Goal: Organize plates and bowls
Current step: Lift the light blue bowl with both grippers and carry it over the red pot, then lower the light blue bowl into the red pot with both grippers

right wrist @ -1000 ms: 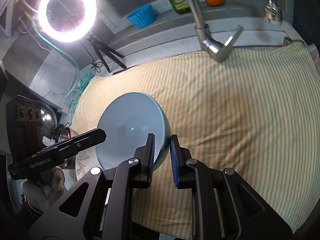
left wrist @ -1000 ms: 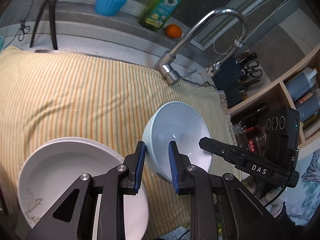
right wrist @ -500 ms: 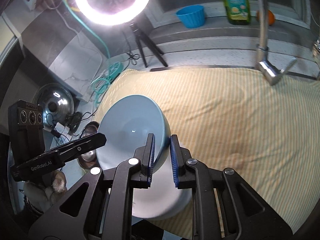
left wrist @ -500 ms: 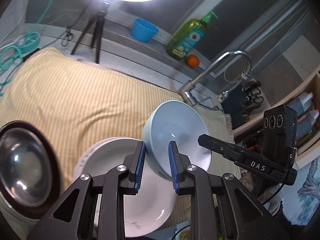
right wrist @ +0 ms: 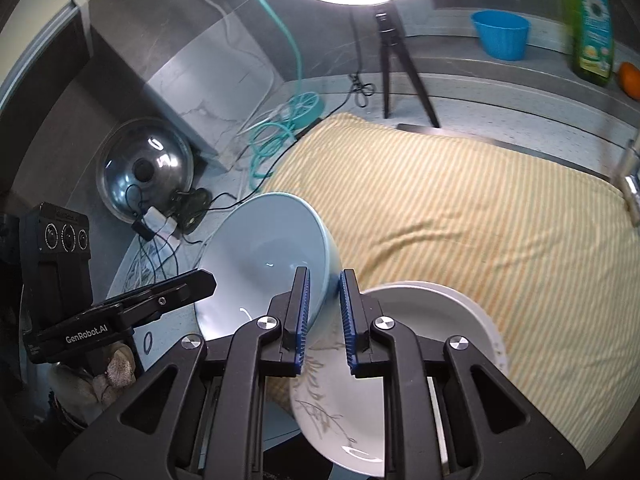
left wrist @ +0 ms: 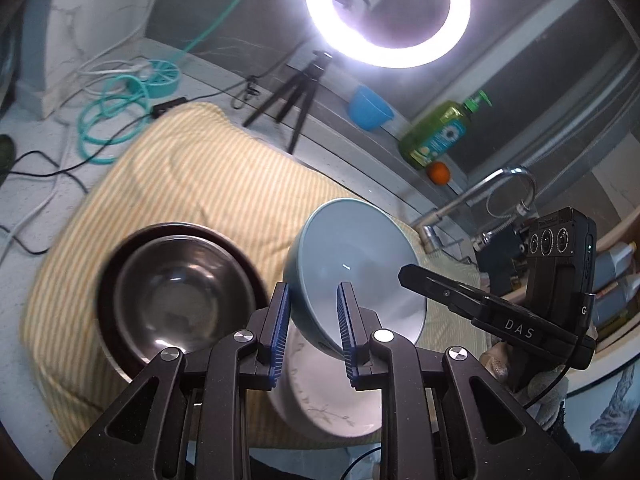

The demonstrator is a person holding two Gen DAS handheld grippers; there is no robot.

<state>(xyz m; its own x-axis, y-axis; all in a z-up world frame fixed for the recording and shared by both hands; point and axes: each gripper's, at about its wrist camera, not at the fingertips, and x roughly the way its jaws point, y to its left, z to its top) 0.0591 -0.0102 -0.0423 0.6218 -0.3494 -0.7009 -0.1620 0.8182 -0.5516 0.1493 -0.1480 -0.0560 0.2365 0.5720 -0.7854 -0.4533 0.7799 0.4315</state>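
Bowl [left wrist: 352, 264] is pinched at opposite rim edges by left gripper [left wrist: 312, 332] and right gripper [right wrist: 323, 316], airborne above white plate [right wrist: 436, 320]. Keep both level, lower together, centre before releasing.

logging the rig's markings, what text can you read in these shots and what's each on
"DAS": on the right gripper, seen from the left wrist.
"GenRobot.AI": on the left gripper, seen from the right wrist.
"G": on the camera box behind the right gripper.
Soap bottle label: too blurred to read.
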